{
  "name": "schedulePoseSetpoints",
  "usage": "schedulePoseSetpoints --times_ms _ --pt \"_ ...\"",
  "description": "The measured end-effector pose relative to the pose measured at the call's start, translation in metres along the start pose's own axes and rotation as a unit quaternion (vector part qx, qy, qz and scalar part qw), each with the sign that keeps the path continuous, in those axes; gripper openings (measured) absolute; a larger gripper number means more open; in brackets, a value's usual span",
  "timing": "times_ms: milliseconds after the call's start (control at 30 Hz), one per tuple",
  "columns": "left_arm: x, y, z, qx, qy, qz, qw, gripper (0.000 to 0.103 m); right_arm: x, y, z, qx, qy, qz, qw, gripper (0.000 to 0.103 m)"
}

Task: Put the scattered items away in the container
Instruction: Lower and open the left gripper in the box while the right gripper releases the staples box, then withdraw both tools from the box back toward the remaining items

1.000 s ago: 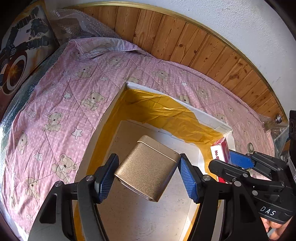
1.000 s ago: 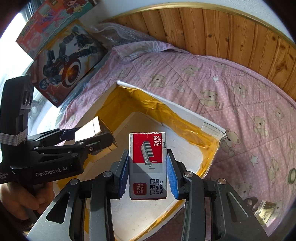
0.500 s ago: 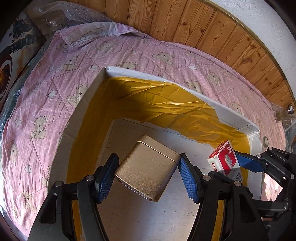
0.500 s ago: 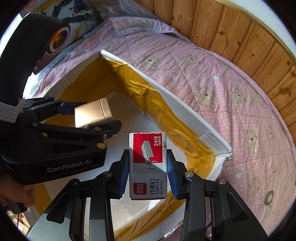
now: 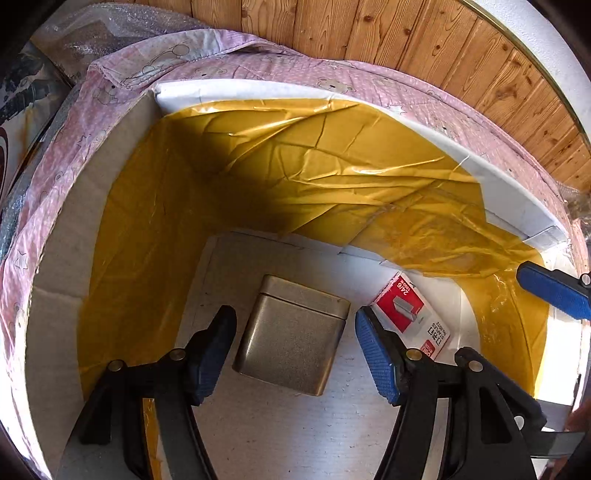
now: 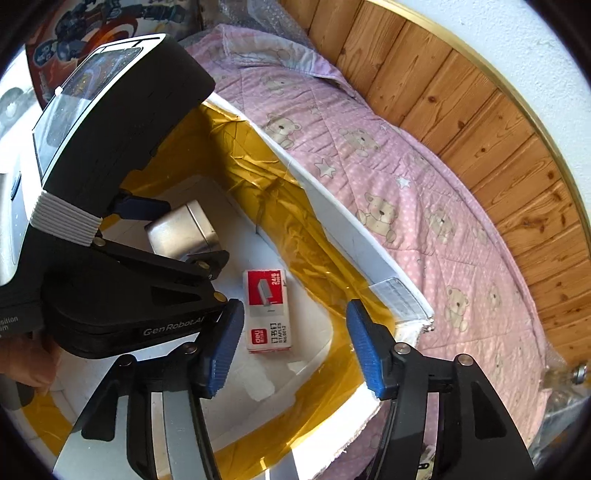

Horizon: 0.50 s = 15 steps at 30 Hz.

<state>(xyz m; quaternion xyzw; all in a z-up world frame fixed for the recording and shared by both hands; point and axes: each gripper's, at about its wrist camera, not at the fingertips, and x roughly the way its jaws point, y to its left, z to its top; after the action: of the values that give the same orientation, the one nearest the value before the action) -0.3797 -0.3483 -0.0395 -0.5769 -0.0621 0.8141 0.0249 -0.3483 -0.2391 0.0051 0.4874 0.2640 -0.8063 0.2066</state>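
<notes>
Lying flat on the white floor of the box (image 5: 229, 99), the gold tin (image 5: 291, 339) and the staple box (image 6: 269, 308) are both where the task wants them. The tin sits between the spread pads of your left claw (image 5: 293, 354), its lid end pointing away from you, neither pad touching it. The staple box lies just beside the tin, toward the box's right wall, its long axis running away from your right claw (image 6: 290, 347), which hangs above it with pads wide apart and gripping nothing. Each claw has its own item straight ahead and below, so the way out is probably up and back along the fingers, clear of the yellow-lined walls. Around the box spreads the pink bear-print quilt (image 6: 424, 192) on the bed, with wooden panelling (image 5: 388, 33) beyond.
</notes>
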Motion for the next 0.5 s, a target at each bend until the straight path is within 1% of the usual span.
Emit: schedulePoseSetpoints --times_ms 133,233,300,400,500 --pt "-0.01 0.001 -0.004 0.0 0.004 -0.013 0.9999 0.071 -0.018 -0.003 -0.005 0.013 -0.013 0.013 1.0 0.063" --pt "-0.026 0.001 -0.009 0.004 -0.003 -0.016 0.9999 0.073 -0.032 -0.003 -0.012 0.024 -0.022 0.031 0.999 0.063" --pt "-0.039 0.002 -0.012 0.003 -0.009 -0.021 0.9997 0.073 -0.041 -0.006 -0.017 0.043 -0.034 0.054 0.997 0.063" --pt "-0.058 0.004 -0.021 0.001 -0.02 -0.027 0.9994 0.075 -0.055 -0.011 -0.027 0.08 -0.052 0.092 0.991 0.063" --pt "-0.076 0.005 -0.031 -0.007 -0.033 -0.023 0.9992 0.078 -0.069 -0.006 -0.038 0.105 -0.079 0.122 0.984 0.063"
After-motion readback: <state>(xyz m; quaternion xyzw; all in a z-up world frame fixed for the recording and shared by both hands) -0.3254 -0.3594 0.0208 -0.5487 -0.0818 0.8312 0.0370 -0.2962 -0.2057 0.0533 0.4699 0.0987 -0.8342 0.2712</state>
